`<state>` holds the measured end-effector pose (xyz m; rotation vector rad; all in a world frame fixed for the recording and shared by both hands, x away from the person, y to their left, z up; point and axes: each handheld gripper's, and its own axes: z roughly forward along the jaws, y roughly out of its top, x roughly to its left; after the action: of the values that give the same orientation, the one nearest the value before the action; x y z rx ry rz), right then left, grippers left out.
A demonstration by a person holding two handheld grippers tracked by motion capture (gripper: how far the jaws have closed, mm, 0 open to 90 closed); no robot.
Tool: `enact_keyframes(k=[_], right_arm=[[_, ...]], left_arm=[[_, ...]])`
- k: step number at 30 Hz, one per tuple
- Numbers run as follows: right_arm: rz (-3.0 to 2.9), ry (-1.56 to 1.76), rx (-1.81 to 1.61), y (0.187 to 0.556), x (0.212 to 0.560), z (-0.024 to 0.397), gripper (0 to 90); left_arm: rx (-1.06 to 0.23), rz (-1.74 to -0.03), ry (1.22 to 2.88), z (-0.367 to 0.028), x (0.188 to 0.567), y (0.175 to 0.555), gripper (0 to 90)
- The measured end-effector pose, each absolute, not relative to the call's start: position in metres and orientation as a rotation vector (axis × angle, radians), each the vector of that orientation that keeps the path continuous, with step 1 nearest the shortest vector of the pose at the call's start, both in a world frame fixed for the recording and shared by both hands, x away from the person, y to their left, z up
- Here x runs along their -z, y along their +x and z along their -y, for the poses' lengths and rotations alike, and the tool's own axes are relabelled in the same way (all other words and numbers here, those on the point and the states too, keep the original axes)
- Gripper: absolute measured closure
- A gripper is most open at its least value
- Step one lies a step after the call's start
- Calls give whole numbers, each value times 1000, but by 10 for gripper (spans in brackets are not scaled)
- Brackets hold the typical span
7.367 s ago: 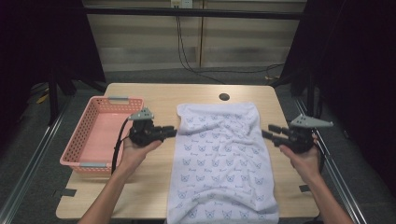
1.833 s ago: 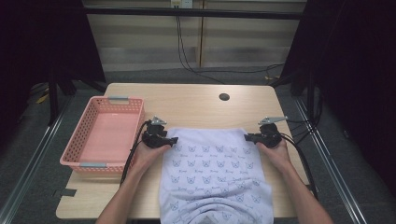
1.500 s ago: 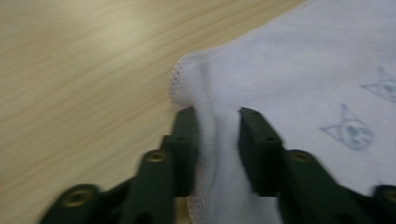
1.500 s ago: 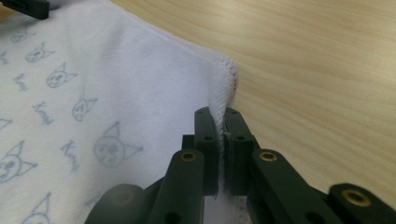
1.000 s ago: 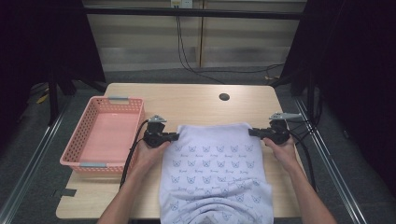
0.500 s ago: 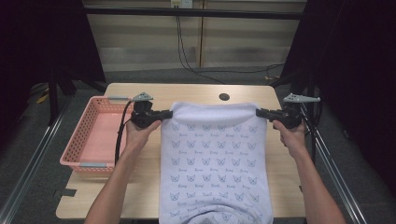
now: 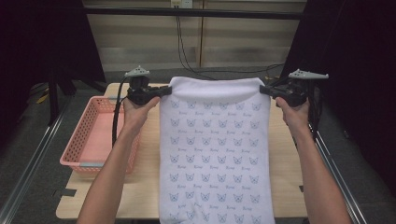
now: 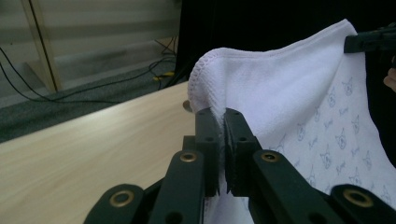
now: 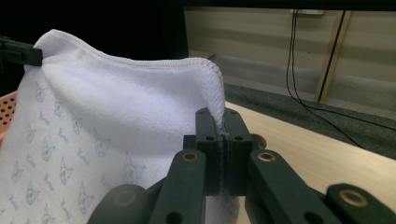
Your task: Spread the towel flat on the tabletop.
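Nearest in the high view: both forearms come up from the bottom edge, w/ the lower part of the towel (image 7: pixel 215 158) between them – white cloth w/ rows of small blue cat-face prints. Its bottom end runs out of frame at the near edge of the bench (image 7: pixel 144 196); whether it rests on the wood there can't be told.

Mid: the towel hangs as one flat sheet, stretched taut betw. the two hands, print side toward the camera. To the person's left the pink basket (image 7: pixel 93 140) sits on the bench's left part, apart from the towel.

Up top: left gripper (image 7: pixel 161 91) has its jaws clamped tight on the towel's upper left corner; right gripper (image 7: pixel 265 90) likewise on the upper right corner. The top hem folds over a bit betw. them, showing the plain white back. Both grippers sit roughly level w/ each other, above the far part of the bench.

Left gripper view: the black jaws pinch the stitched hem w/ a little bunch of cloth sticking up above them; right gripper's tip shows at the far corner, upper right. Right gripper view – same story mirrored: jaws closed on the hem, towel spreading away to the left.

Farthest: bare wood of the bench, dark carpet, black cables (image 7: pixel 187 51) trailing down a pale panelled wall.
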<state>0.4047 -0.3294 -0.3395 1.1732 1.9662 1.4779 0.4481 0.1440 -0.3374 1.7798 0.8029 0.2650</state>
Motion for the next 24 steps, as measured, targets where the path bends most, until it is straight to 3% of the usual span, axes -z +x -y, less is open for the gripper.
enact_keyframes(k=[5,10,24], right_arm=[[-1909,1172,-1489,413,320,330,877],[-1932,1164,-1465,410,322,329,877],[-2127,1133,-1452,340,361,333,877]], left_arm=[[-270,-788,1750,-140,320,453,860],[-291,-753,1804,-136,326,444,860],[-181,-730,1838,-157,372,367,858]])
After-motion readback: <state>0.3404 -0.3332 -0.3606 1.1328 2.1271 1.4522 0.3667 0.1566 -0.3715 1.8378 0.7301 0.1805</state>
